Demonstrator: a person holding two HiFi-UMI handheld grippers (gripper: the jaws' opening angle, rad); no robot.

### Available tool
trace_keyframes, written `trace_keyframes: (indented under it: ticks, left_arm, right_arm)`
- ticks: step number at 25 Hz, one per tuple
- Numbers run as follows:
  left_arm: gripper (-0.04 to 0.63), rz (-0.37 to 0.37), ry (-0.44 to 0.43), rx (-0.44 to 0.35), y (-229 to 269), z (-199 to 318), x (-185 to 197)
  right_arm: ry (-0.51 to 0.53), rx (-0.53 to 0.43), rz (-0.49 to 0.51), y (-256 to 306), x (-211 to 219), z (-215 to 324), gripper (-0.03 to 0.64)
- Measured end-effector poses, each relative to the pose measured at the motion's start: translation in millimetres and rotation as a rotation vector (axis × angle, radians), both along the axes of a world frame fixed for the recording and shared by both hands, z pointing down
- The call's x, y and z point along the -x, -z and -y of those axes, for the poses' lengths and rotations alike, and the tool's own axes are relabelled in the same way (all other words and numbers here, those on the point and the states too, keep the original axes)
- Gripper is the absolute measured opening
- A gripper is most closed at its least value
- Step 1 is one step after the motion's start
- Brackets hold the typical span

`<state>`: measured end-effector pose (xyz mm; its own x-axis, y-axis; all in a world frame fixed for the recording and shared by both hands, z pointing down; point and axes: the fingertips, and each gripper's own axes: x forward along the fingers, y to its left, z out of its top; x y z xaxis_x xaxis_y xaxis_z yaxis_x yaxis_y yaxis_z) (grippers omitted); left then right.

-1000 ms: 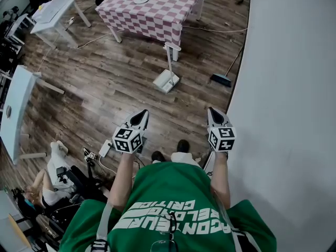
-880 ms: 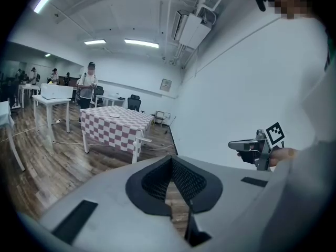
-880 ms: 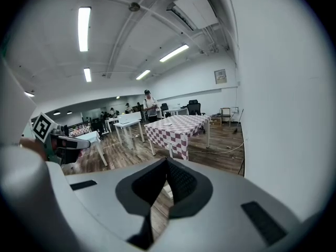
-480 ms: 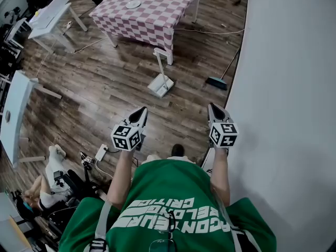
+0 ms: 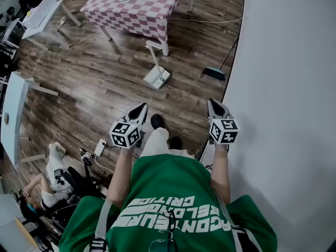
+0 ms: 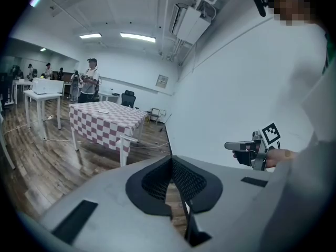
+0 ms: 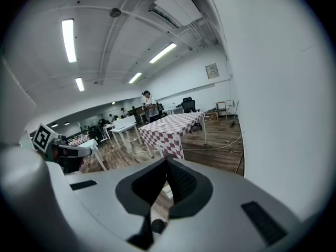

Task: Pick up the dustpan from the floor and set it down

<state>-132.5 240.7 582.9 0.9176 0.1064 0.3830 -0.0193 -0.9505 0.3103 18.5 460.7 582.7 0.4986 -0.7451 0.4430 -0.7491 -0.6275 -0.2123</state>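
The white dustpan (image 5: 156, 76) is seen on the wooden floor (image 5: 100, 93), with its long handle standing up. It is set just beside a leg of the bench (image 5: 142, 7), which is covered by a pink checked cloth. A broom (image 5: 214, 72) is seen close to the white wall (image 5: 283, 88). The left gripper (image 5: 140, 109) and the right gripper (image 5: 214, 105) are held out side by side, well apart from the dustpan. Both pairs of jaws are closed tight, and nothing is held between them.
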Motion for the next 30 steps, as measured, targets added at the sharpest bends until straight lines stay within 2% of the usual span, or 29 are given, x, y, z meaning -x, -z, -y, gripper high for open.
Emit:
trace_keyframes:
  ticks: [5, 12, 21, 30]
  left_arm:
    - [0.003, 0.006, 0.001, 0.025, -14.5, 8.7, -15.1]
    - [0.003, -0.024, 0.010, 0.054, -15.9, 42.6, -60.7]
    - [0.003, -0.025, 0.044, 0.074, -16.2, 125.4, -120.7]
    - [0.003, -0.022, 0.052, 0.088, -16.2, 210.5, -178.2]
  right_arm:
    - [0.006, 0.023, 0.009, -12.4, -14.2, 7.3, 0.008]
    - [-0.006, 0.039, -0.010, -7.6, -61.6, 30.3, 0.008]
    - [0.065, 0.062, -0.006, -9.5, -118.5, 124.5, 0.008]
    - [0.083, 0.085, -0.006, -4.7, -177.1, 211.5, 0.008]
